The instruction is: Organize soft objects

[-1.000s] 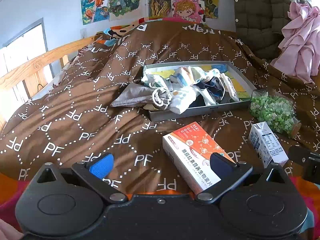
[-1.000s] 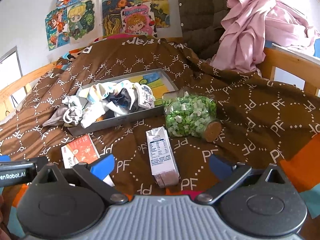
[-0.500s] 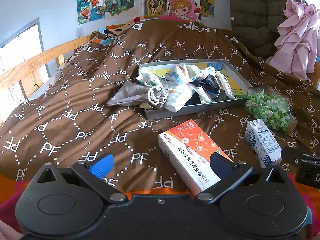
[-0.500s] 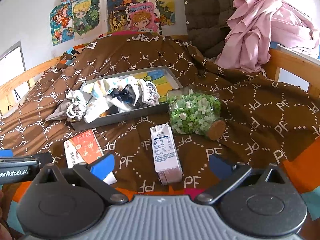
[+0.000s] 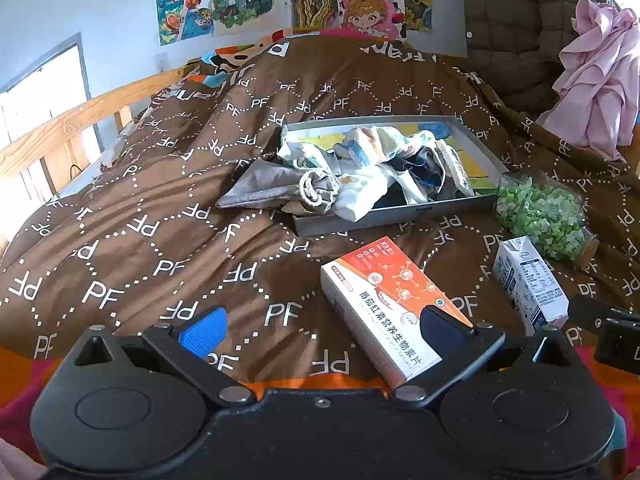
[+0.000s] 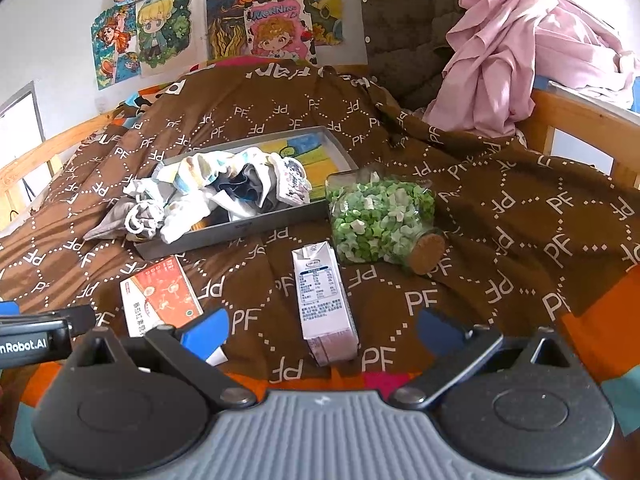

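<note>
One shallow grey metal tray (image 5: 472,204) sits on the brown quilted blanket (image 5: 120,240) in the left wrist view, heaped with crumpled soft cloths (image 5: 380,168), one grey piece spilling over its rim. The left gripper (image 5: 320,330) hangs wide open above one glossy orange carton (image 5: 384,296).

From the right wrist, the right gripper (image 6: 322,330), equally wide, holds nothing; one rectangular milk box (image 6: 324,300) and one glass jar (image 6: 380,220) of green bits lie near the tray (image 6: 240,232).

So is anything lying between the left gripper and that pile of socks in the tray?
Yes. The orange medicine box lies on the blanket directly ahead of the open left gripper, short of the tray holding the socks.
</note>
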{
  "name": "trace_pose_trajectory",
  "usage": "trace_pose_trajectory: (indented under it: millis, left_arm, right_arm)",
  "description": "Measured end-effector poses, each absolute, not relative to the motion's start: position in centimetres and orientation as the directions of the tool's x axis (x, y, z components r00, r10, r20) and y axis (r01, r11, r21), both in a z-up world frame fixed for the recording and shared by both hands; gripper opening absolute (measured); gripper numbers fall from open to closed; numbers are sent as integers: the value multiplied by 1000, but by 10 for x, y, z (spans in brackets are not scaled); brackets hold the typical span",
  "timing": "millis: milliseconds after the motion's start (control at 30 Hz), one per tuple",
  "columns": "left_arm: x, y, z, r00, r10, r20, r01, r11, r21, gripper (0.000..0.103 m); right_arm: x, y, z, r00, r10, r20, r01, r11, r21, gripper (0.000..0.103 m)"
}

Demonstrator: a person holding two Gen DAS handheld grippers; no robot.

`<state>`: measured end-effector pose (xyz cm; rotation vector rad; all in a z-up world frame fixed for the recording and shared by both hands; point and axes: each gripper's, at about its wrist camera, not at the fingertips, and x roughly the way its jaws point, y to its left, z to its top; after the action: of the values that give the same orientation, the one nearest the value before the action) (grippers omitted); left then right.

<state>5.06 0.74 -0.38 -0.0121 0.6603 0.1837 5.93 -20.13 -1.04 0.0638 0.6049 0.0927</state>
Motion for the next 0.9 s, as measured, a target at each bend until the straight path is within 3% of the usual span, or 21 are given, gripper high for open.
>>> trace_pose_trajectory:
  millis: [900]
  left_arm:
    - [51, 7, -5, 769, 158, -619, -165, 985, 47, 102]
  right_arm:
    - [59, -202, -10, 816, 105, -569, -67, 994, 87, 103]
